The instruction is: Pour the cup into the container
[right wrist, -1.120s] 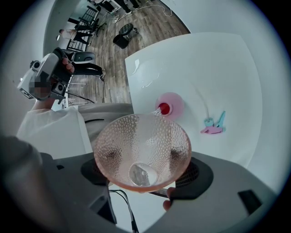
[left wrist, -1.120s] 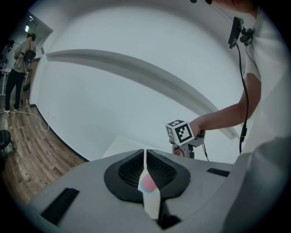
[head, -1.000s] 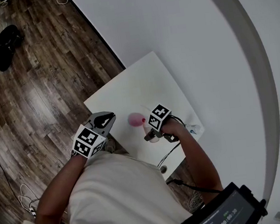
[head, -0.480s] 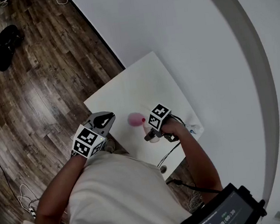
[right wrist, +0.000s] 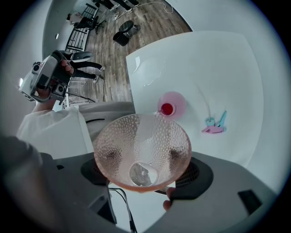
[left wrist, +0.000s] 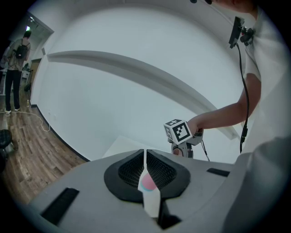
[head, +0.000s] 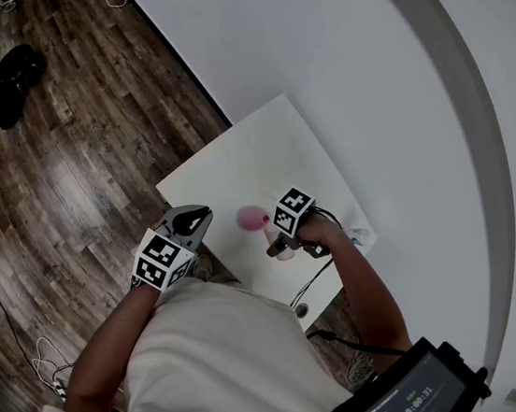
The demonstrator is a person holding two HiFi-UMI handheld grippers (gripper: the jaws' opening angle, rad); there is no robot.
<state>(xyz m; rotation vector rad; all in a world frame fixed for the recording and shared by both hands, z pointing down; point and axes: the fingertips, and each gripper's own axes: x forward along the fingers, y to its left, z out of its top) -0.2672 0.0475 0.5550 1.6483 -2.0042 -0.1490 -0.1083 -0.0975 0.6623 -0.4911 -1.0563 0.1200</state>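
My right gripper (right wrist: pixel 142 170) is shut on a clear, dimpled, pink-tinted cup (right wrist: pixel 142 152). The cup is tipped over, its mouth faces the camera, and nothing shows inside it. Just beyond its rim a small pink container (right wrist: pixel 173 104) stands on the white table (right wrist: pixel 204 63), with something red in it. In the head view the cup (head: pixel 283 252) hangs right beside the container (head: pixel 252 217) under the right gripper (head: pixel 280 241). My left gripper (head: pixel 192 223) hovers at the table's near-left edge, shut and holding nothing. In the left gripper view a sliver of the container (left wrist: pixel 148 182) shows through the slit between its pads.
A few small blue and pink items (right wrist: pixel 214 125) lie on the table to the right of the container. Wood floor (head: pixel 63 160) lies left of the table, a white wall (head: pixel 332 49) behind it. A dark chair (head: pixel 8 84) stands far off.
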